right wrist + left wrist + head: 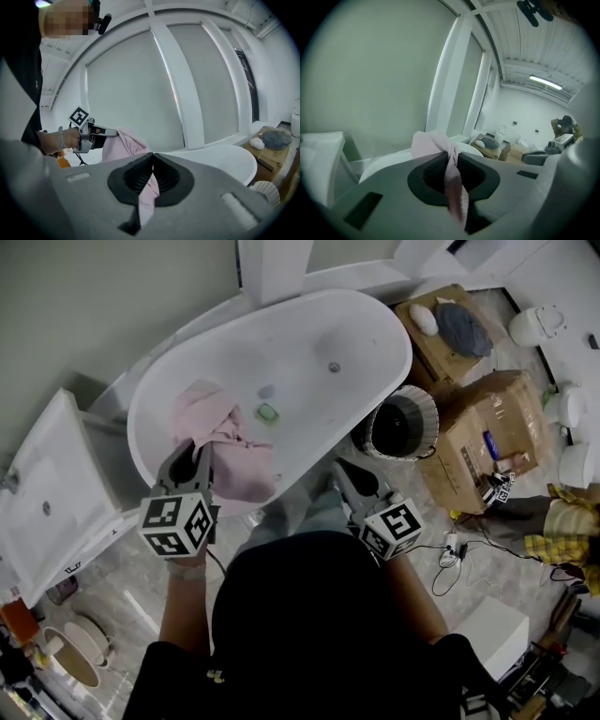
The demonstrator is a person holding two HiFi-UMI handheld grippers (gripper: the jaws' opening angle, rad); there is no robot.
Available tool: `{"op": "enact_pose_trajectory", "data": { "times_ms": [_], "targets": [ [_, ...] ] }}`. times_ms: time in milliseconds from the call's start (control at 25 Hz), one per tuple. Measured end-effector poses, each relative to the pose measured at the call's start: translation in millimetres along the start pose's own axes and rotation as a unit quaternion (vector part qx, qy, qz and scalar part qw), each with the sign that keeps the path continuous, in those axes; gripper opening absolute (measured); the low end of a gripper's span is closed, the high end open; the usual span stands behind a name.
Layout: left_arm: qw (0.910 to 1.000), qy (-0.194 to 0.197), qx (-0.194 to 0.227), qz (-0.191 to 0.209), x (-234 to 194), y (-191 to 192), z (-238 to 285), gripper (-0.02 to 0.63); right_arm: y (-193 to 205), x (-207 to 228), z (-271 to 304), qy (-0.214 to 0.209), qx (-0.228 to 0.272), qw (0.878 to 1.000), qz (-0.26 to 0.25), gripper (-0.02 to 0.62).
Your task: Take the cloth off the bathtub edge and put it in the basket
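- While both grippers are working over the near end of the white bathtub (309, 334), the pink cloth (230, 451) is hanging bunched above that end and stretching between them. Whether it is touching the rim I cannot tell.
- The left gripper (197, 454) is pinching a twisted fold of the cloth. Its jaws are nearly together on the fabric, and a strip is trailing down behind the pads.
- The right gripper (153, 155) is gripping likewise, with its jaws narrow on a thin pink strip that is dangling below them.
- The basket (427, 418), round with a pale ribbed wall and a dark inside, is standing on the floor just beside the tub's right flank.
- The tub's rim is curving across between cloth and basket, and the right gripper is hovering near the basket's near side.
- A large cardboard box (487, 432) is crowding the basket's right side.
- A second box (441, 357) behind the basket is carrying a grey cushion (461, 326) and a white rounded object (424, 319).
- A small green item (268, 412) is lying inside the tub, close to the cloth.
- A white panel (37, 474) is lying left of the tub.
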State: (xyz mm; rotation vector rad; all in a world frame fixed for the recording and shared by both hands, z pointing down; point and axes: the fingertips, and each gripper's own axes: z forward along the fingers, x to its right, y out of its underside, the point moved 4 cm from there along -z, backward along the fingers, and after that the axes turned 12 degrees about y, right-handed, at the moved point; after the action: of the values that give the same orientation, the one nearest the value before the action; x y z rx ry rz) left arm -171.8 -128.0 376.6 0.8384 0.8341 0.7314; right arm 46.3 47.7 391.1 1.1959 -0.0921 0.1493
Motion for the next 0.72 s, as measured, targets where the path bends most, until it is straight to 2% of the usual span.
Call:
{"op": "enact_pose_trajectory", "data": {
  "times_ms": [720],
  "targets": [
    [0.9965,0.065,-0.037,0.037,155,-24,185,0.06,0,203,-59,0.047,0.009,0.998,0.035,-0.002]
  ]
}}
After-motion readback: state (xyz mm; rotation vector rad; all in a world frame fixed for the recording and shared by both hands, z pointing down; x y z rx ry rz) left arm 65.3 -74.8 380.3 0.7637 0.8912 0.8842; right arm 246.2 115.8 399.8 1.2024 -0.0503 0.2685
